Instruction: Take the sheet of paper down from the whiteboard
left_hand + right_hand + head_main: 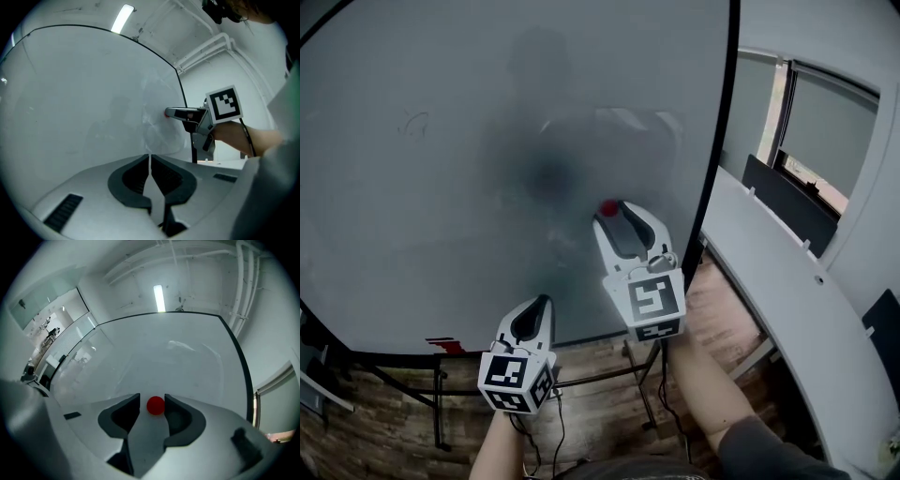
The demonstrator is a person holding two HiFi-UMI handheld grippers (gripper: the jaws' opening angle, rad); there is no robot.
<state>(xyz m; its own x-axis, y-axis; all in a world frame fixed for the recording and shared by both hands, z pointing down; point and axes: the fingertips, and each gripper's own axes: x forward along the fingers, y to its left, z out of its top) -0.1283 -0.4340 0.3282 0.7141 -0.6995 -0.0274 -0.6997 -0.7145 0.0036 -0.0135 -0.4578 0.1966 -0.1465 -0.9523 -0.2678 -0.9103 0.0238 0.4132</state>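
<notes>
A large whiteboard [412, 187] fills the head view. A small red round magnet [607, 207] sits on it. My right gripper [616, 211] is open with the magnet [155, 405] between its jaws, close to the right pad, with a small gap on the left. In the left gripper view a thin white sheet of paper [161, 133] hangs off the board under that magnet [167, 112], slightly creased. My left gripper [542, 302] is lower and to the left, shut [149, 159] on the sheet's lower edge, which shows as a thin white line between the jaws.
The board stands on a black metal frame [609, 375] over a wooden floor. A long white curved counter [778, 281] runs along the right, with a window [811, 141] behind it. Something small and red [445, 345] lies at the board's bottom edge. A cable hangs below my left gripper.
</notes>
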